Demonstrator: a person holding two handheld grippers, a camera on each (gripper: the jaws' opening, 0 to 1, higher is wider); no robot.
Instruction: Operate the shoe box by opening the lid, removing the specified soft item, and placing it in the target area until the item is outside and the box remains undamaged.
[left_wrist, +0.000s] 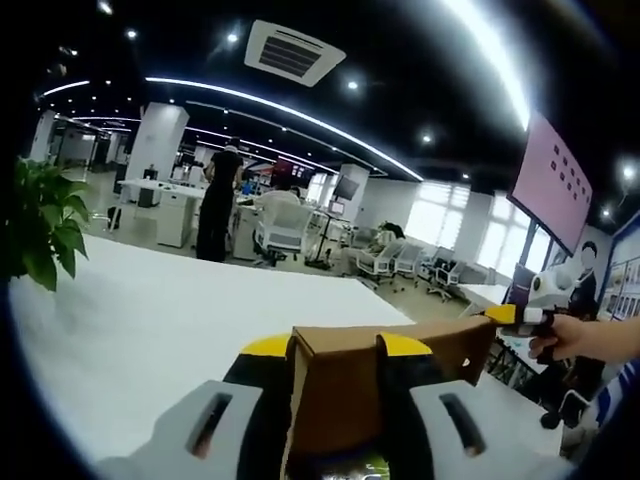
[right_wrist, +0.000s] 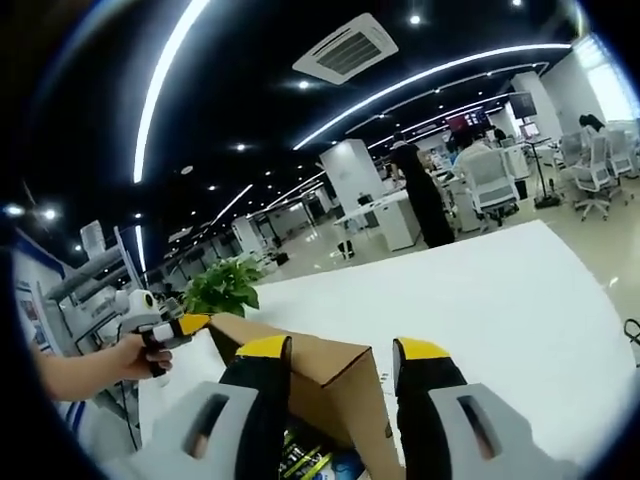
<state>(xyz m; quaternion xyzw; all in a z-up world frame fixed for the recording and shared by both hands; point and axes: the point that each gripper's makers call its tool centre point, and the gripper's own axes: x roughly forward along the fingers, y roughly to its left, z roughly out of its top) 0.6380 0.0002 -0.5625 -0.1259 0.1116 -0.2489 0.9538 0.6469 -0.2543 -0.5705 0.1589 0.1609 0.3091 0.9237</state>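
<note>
My left gripper (left_wrist: 335, 350) has its jaws closed on the raised cardboard lid (left_wrist: 350, 390) of the box, one yellow-tipped jaw on each face of the flap. In the left gripper view the lid stands up between the jaws, its brown edge running off to the right, where my right gripper (left_wrist: 505, 316) meets its far corner, with my hand (left_wrist: 570, 335) behind it.

In the right gripper view my right gripper (right_wrist: 335, 355) straddles the same lid (right_wrist: 320, 385); the left jaw lies against the cardboard, while the right jaw stands a little apart from it, so I cannot tell whether that grip is closed. At the left of that view my left gripper (right_wrist: 185, 325) touches the far corner of the lid, my hand (right_wrist: 125, 358) around its handle. Below the lid, inside the box, something with green, yellow and blue print (right_wrist: 310, 455) shows; I cannot tell what it is.

The box sits on a white table (left_wrist: 150, 330). A green plant (right_wrist: 225, 285) stands beyond it at the table's edge. Farther off, a person in black (left_wrist: 218, 205) stands among desks and chairs.
</note>
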